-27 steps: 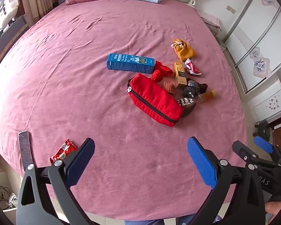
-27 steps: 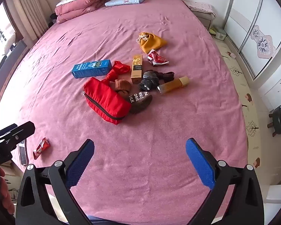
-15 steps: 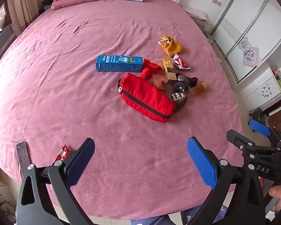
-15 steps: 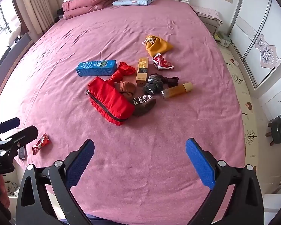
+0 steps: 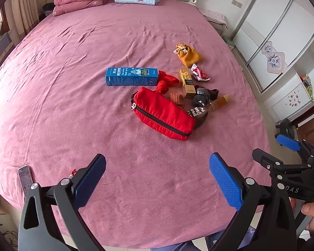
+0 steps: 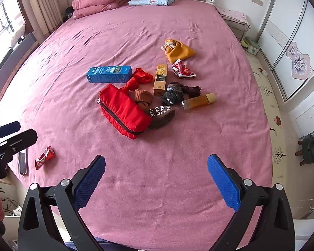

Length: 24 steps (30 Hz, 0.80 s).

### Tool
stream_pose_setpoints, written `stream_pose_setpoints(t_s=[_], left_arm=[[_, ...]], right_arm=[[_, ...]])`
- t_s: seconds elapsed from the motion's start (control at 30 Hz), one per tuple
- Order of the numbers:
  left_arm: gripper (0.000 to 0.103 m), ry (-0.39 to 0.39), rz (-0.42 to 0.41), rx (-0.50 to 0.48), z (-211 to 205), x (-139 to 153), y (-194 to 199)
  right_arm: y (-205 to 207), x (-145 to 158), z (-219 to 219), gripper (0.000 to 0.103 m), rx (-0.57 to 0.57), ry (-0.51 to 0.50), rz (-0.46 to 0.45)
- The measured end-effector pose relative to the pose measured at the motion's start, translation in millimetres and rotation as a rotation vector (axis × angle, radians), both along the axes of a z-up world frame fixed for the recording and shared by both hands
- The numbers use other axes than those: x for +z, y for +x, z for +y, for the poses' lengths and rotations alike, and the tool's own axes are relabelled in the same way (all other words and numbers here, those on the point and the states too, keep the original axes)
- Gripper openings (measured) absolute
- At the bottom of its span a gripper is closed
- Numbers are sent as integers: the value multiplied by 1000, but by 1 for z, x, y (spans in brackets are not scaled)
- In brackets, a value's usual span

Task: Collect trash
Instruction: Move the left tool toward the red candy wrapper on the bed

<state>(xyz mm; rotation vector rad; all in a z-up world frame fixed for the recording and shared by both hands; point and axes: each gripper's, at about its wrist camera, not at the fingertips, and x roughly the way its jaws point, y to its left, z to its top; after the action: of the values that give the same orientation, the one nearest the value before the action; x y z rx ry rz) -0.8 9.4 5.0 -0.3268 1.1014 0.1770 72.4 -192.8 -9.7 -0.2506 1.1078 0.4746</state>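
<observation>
Both tools spread to full width and empty: left gripper (image 5: pixel 157 179) and right gripper (image 6: pixel 156 179), blue-padded, pitched steeply down over the near edge of the wide pink bedspread (image 6: pixel 157 198), nothing between either pair of pads.

Landmark: red zippered fabric pouch (image 6: pixel 123 113), mid-bed. Just beyond the pouch, blue rectangular carton (image 6: pixel 109 74). Beyond and to the right of the pouch, narrow gold cardboard box (image 6: pixel 160 79), crumpled red-and-silver foil wrapper (image 6: pixel 183 70), mustard drawstring cloth bag (image 6: pixel 178 51). Right of the pouch, amber plastic bottle (image 6: pixel 198 101) lying flat, with dark socks and a brown printed cloth touching the pouch. Well left of the pouch, at the bed's near-left edge, small red snack wrapper (image 6: pixel 44 157) just beside a flat grey phone (image 6: pixel 23 163).

Likely trash: the two wrappers, perhaps the empty cartons; contents not visible.

Step in hand, as judged: approach, no item yet reached. For a clean pickup:
- Left tool to the near-left wrapper, avoiding the phone.
- Right tool to the foil wrapper, clear of the cloth bag.
- Pads down flat to the bedspread, closing across the wrapper's narrow side.
- Soft fabric likely to bunch; shallow pinch preferred.
</observation>
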Motion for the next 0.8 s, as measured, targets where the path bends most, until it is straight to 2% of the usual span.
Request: stream_pose_setpoints(t_s=[0.47, 0.8], left_arm=[[99, 6, 15, 15, 19, -12, -13], [99, 7, 38, 39, 47, -29, -28]], right_arm=[[-8, -7, 29, 94, 73, -42, -11], [-18, -16, 66, 94, 164, -86, -20]])
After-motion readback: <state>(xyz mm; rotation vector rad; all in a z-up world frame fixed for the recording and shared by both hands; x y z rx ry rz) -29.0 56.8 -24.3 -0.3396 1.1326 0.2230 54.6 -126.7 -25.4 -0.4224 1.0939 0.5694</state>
